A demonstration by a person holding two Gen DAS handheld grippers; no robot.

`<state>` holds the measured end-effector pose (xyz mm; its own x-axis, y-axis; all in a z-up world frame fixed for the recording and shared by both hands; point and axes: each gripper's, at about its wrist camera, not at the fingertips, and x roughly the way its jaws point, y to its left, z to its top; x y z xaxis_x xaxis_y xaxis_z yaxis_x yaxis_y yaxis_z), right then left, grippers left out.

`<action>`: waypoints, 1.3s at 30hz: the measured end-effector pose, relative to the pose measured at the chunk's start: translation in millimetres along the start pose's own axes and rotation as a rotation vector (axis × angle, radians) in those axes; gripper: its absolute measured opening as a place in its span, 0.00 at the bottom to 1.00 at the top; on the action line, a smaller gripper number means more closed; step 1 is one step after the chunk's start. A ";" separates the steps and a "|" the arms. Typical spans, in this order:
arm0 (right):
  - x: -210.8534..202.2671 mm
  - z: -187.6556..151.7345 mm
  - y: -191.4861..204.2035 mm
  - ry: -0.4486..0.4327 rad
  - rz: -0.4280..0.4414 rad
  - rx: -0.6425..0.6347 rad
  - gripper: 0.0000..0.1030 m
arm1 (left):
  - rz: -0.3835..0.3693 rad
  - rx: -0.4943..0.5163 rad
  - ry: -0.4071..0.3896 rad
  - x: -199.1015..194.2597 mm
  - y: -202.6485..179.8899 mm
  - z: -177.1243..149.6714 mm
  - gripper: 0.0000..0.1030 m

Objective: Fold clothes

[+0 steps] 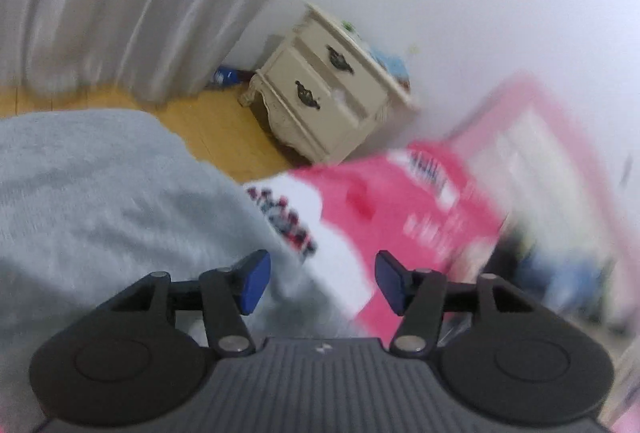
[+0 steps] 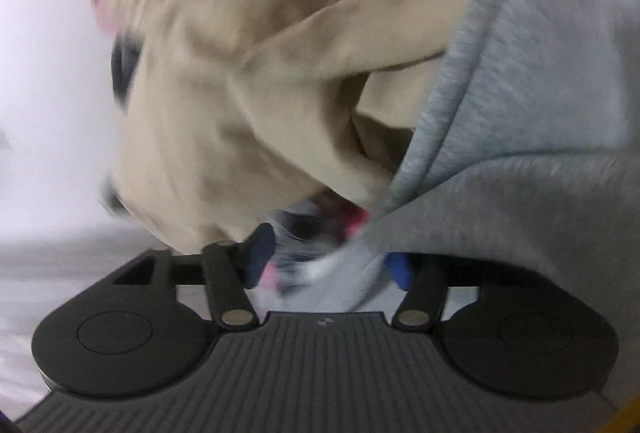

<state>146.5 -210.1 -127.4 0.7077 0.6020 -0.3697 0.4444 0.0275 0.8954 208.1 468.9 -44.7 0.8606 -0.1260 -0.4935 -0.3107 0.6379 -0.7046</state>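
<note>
Grey sweatshirt (image 1: 92, 201) fills the left wrist view's left side, before the left gripper (image 1: 323, 283), whose fingers are spread wide, empty; pink box (image 1: 420, 209) rightward. Right gripper (image 2: 330, 263) fingers are parted, grey fabric and beige garment (image 2: 240, 65) bunched between them.

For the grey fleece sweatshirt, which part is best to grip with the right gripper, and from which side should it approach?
Probably the rolled hem edge of the grey fleece sweatshirt, which forms a firm ridge beside the beige crumpled garment. The right gripper stands open, with grey cloth already between its jaws, so I would come from below, straight forward onto that edge. Blur hides finer detail.
</note>
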 end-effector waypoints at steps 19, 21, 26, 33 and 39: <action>-81.7 -54.5 47.0 0.047 -0.129 -0.295 0.79 | 0.222 -0.159 -0.012 -119.1 82.3 -60.9 0.60; -79.1 -81.4 54.3 0.146 -0.100 -0.376 0.79 | 0.199 -0.157 -0.016 -114.0 89.6 -63.3 0.60; -46.3 -147.0 16.5 0.305 -0.178 -0.355 0.78 | 0.140 -0.191 -0.042 -100.1 100.4 -63.2 0.59; -38.9 -160.6 -80.4 0.046 -0.090 0.010 0.76 | 0.131 -0.134 -0.055 -85.3 97.1 -68.8 0.59; -23.5 -152.4 -66.2 -0.137 0.025 -0.031 0.75 | 0.168 -0.110 -0.074 -86.3 92.5 -76.5 0.45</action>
<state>16.8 -104.4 -140.2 0.7877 0.4886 -0.3754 0.4099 0.0394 0.9113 74.3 480.6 -106.3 0.8193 0.0336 -0.5724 -0.4906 0.5579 -0.6694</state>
